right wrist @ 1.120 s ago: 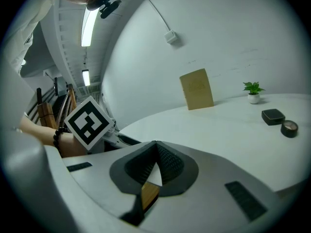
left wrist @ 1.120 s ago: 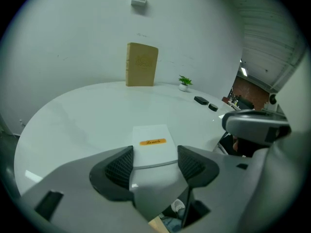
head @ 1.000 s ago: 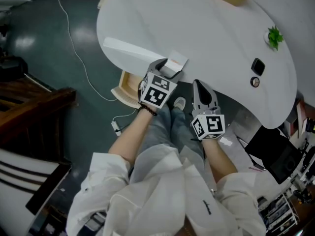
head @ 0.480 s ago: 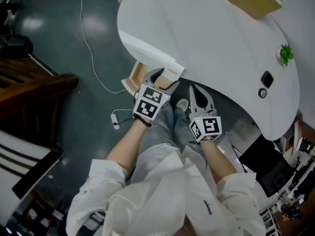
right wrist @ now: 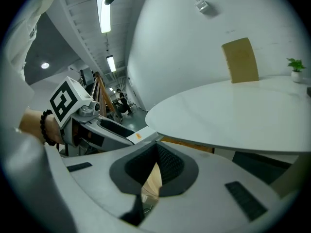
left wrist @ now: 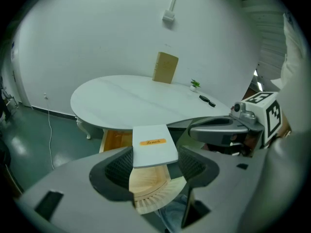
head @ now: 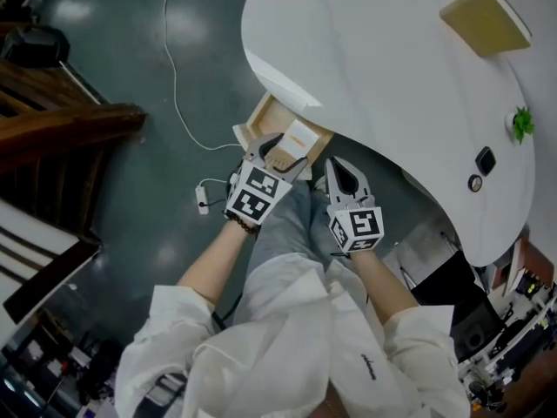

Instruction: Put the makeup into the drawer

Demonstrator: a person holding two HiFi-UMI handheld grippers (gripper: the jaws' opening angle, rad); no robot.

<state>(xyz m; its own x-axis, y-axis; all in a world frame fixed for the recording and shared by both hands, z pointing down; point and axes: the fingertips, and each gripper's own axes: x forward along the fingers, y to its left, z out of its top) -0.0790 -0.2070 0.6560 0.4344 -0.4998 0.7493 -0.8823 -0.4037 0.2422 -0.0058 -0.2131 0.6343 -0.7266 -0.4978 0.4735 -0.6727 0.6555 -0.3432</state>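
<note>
The left gripper (left wrist: 154, 160) has its jaws closed on the near end of the makeup box (left wrist: 153, 145) – a flat white carton with an orange label – and holds it by the open wooden drawer (head: 264, 117) under the table's (head: 392, 77) near edge; whether it is already over the cavity I cannot tell. The right gripper (right wrist: 156, 165) hangs just beside it, jaws together on nothing. Most likely trouble: the tabletop overhangs the drawer, so the far end of the box could catch the table's rim or the drawer's front wall, and, pinched at one end only, it might pivot or slip out onto the person's lap. The right gripper, so near, could also nudge it. A brown board (head: 485, 20), a small plant (head: 522, 122) and two dark items (head: 485, 159) sit toward the table's far and right edges, well clear.
</note>
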